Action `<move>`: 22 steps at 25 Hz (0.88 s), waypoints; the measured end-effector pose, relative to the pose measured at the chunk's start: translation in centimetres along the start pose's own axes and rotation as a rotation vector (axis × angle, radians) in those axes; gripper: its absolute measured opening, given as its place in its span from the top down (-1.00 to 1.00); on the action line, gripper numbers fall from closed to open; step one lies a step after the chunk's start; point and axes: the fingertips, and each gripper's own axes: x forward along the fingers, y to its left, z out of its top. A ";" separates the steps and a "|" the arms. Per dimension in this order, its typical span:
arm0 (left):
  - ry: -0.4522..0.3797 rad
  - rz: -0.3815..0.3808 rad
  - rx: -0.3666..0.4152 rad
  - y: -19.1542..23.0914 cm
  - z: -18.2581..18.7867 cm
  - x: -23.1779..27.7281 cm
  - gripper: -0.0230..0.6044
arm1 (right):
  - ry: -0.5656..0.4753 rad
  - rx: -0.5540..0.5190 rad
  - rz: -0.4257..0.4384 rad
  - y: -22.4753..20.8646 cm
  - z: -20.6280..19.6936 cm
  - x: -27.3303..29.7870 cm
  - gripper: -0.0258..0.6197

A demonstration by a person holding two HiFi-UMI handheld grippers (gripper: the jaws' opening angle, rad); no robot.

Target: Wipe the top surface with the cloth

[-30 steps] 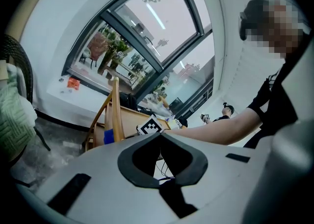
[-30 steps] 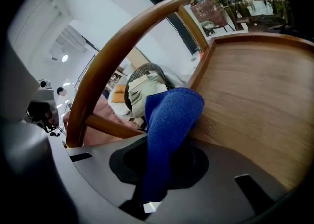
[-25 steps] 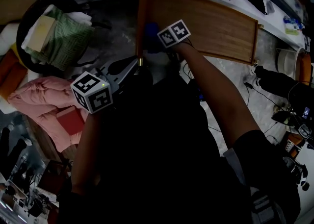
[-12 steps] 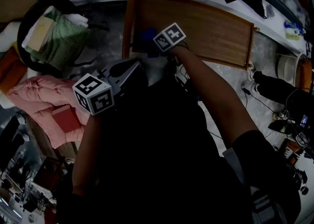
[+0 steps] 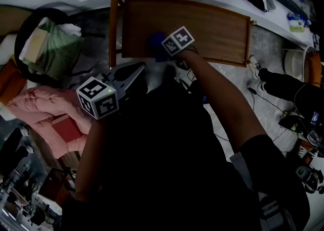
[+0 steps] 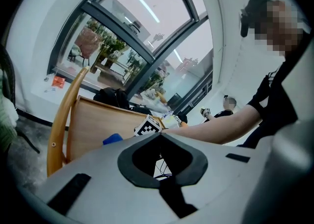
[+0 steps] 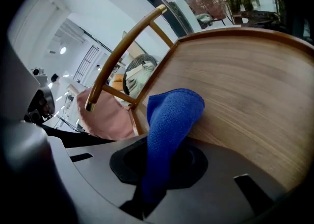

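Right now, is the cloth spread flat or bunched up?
Bunched: the blue cloth pokes out doubled over from the shut right tongs, over the wooden top.

Upper left: round black basket (image 5: 23,25) held green knitted fabric (image 5: 58,50). Pink padded bedding (image 5: 30,106) lay mid-left. White round bucket (image 5: 292,63) sat at right edge.

Kit and clothing, noted from the head view and both gripper views.
I wear a black short-sleeved top (image 5: 167,164), with my forearms bare below the sleeves. My left gripper (image 6: 160,137) has a matte grey shell, black rubber lining round the jaw opening and black rectangular slots. My right gripper (image 7: 164,142) has the same grey shell, lining and slots. Each carries a white cube printed with black square markers: left cube (image 5: 97,97), right cube (image 5: 178,40).
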 end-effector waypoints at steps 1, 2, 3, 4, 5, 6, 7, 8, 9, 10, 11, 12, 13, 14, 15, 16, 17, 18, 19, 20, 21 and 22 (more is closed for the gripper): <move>0.005 -0.005 0.005 -0.4 0.0 0.5 0.89 | -0.002 0.004 -0.004 -0.5 -0.4 -0.6 0.72; 0.010 -0.011 0.009 -0.7 -0.1 1.1 0.89 | -0.004 0.008 -0.010 -1.0 -0.9 -1.2 0.72; 0.016 -0.016 0.012 -1.0 -0.2 1.6 0.89 | -0.005 0.013 -0.015 -1.6 -1.4 -1.8 0.72; 0.021 -0.021 0.015 -1.4 -0.2 2.2 0.89 | -0.007 0.019 -0.022 -2.1 -1.9 -2.5 0.72; 0.027 -0.027 0.016 -1.7 -0.4 2.7 0.89 | -0.009 0.023 -0.030 -2.7 -2.4 -3.2 0.72; 0.033 -0.034 0.017 -2.1 -0.5 3.3 0.89 | -0.013 0.027 -0.040 -3.3 -3.0 -3.9 0.72; 0.039 -0.040 0.018 -2.4 -0.6 3.8 0.89 | -0.018 0.030 -0.051 -3.9 -3.5 -4.6 0.72; 0.045 -0.047 0.019 -2.7 -0.7 4.4 0.89 | -0.024 0.036 -0.063 -4.5 -4.0 -5.4 0.72; 0.051 -0.054 0.021 -3.1 -0.8 5.0 0.89 | -0.031 0.043 -0.073 -5.2 -4.5 -6.2 0.72; 0.055 -0.060 0.023 -3.4 -1.0 5.6 0.89 | -0.037 0.051 -0.082 -5.8 -5.0 -6.9 0.72; 0.060 -0.067 0.026 -3.8 -1.1 6.1 0.89 | -0.044 0.060 -0.090 -6.4 -5.5 -7.7 0.72; 0.065 -0.073 0.028 -4.1 -1.2 6.7 0.89 | -0.049 0.069 -0.100 -7.0 -6.1 -8.5 0.72; 0.071 -0.080 0.029 -4.5 -1.4 7.2 0.89 | -0.054 0.077 -0.110 -7.7 -6.7 -9.3 0.72; 0.077 -0.087 0.031 -4.8 -1.5 7.8 0.89 | -0.060 0.085 -0.120 -8.4 -7.2 -10.1 0.72; 0.084 -0.093 0.032 -5.2 -1.7 8.3 0.89 | -0.065 0.094 -0.130 -9.0 -7.8 -10.9 0.72; 0.090 -0.099 0.033 -5.4 -1.9 8.8 0.89 | -0.070 0.101 -0.140 -9.7 -8.3 -11.6 0.72; 0.097 -0.104 0.035 -5.7 -2.1 9.3 0.89 | -0.075 0.109 -0.150 -10.3 -8.9 -12.4 0.72; 0.102 -0.109 0.037 -5.9 -2.3 9.8 0.89 | -0.080 0.118 -0.160 -10.8 -9.4 -13.0 0.72; 0.107 -0.115 0.039 -6.2 -2.4 10.3 0.89 | -0.085 0.127 -0.169 -11.4 -9.9 -13.7 0.72; 0.112 -0.120 0.041 -6.4 -2.5 10.7 0.89 | -0.090 0.135 -0.178 -11.9 -10.4 -14.3 0.72; 0.116 -0.126 0.043 -6.7 -2.6 11.2 0.89 | -0.094 0.143 -0.187 -12.5 -10.9 -15.0 0.72; 0.120 -0.131 0.045 -7.0 -2.7 11.6 0.89 | -0.098 0.149 -0.196 -13.0 -11.4 -15.6 0.72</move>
